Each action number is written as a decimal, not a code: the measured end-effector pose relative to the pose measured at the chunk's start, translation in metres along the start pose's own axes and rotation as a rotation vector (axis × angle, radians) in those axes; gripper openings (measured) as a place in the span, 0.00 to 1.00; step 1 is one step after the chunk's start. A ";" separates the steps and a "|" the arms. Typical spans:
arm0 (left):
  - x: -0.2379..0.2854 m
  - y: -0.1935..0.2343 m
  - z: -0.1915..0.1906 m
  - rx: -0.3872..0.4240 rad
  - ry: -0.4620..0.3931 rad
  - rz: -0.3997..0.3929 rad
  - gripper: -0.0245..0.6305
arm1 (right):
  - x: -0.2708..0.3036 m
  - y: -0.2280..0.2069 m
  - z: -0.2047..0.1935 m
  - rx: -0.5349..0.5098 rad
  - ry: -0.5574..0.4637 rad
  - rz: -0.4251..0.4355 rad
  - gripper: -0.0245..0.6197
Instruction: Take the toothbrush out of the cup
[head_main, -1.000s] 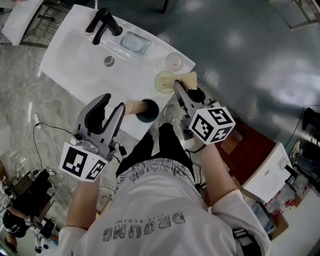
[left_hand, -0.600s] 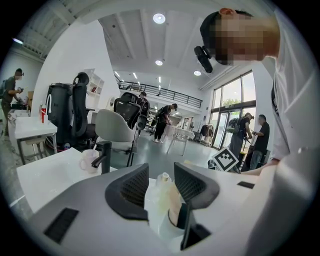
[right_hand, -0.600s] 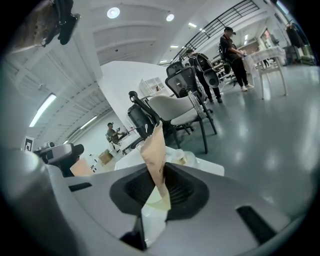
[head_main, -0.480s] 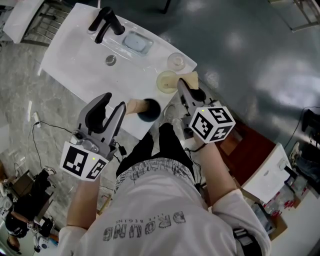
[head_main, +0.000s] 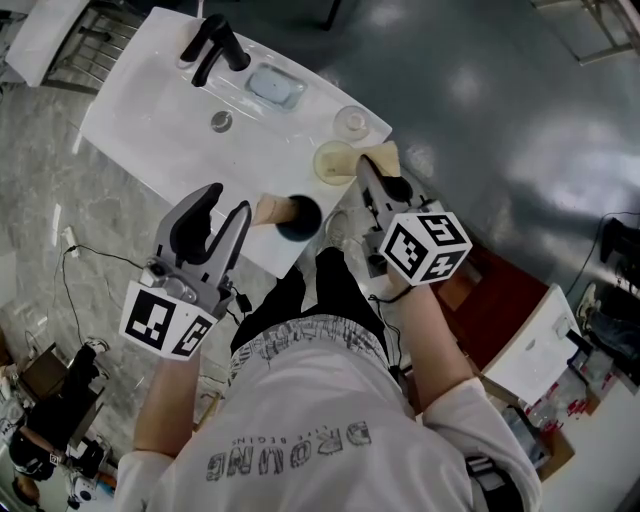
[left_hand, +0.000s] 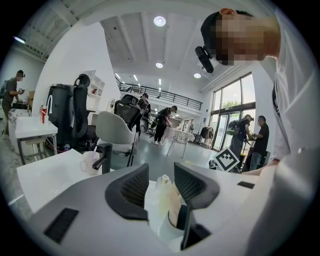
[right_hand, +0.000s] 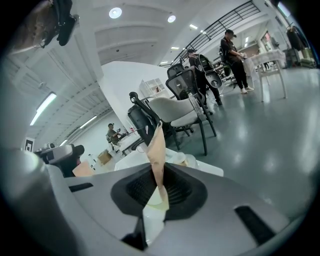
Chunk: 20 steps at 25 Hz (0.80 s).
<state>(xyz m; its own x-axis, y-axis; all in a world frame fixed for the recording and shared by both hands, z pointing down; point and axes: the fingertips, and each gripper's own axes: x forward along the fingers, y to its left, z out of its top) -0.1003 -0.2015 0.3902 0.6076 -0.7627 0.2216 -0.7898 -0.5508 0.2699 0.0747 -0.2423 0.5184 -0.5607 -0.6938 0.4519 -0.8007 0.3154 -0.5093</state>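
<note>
Overhead, the head view shows one white desk (head_main: 150, 120) with one black faucet (head_main: 212, 45), one soap dish (head_main: 272, 86) and three cups. These are a pale cup (head_main: 328, 162), a clear cup (head_main: 350, 122) near it, and a black cup (head_main: 298, 218) at the near edge with a tan piece (head_main: 266, 212) touching its left side. The right tool (head_main: 362, 168) reaches to the pale cup's right rim. The toothbrush (head_main: 382, 157) is tan and shows just past the tool's tips. Its long axis runs away from the person, toward the picture's upper right. The left tool (head_main: 228, 203) hangs left of the black cup, apart from it. Each tool carries one cube of black-and-white squares, with no letters. The print on the person's shirt lies upside down and cannot be read surely.

Next, the left gripper view: the left tool (left_hand: 160, 182) has its jaws well apart, with the pads pressing on nothing. A pale thing (left_hand: 163, 192) and the black cup show in the gap, beyond the jaws.

Last, the right gripper view: the right tool (right_hand: 159, 187) has just been closing its jaws, which now clamp the toothbrush (right_hand: 157, 150). It is one flat tan strip that rises from between the pads and leans a little left at the top. The pale cup (right_hand: 156, 199) sits right under the jaws, and the strip's lower end is hidden there.
</note>
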 end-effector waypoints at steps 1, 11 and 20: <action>-0.001 0.000 0.001 0.000 -0.004 -0.001 0.30 | -0.001 0.001 0.001 -0.002 -0.003 -0.001 0.10; -0.009 -0.005 0.013 0.007 -0.043 -0.019 0.30 | -0.018 0.010 0.018 -0.034 -0.040 -0.024 0.09; -0.018 -0.012 0.023 0.013 -0.085 -0.045 0.30 | -0.037 0.019 0.034 -0.061 -0.088 -0.048 0.09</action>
<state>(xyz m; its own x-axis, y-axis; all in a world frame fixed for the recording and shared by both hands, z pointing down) -0.1038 -0.1895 0.3614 0.6335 -0.7629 0.1292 -0.7634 -0.5889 0.2656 0.0873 -0.2322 0.4670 -0.5031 -0.7624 0.4070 -0.8388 0.3174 -0.4423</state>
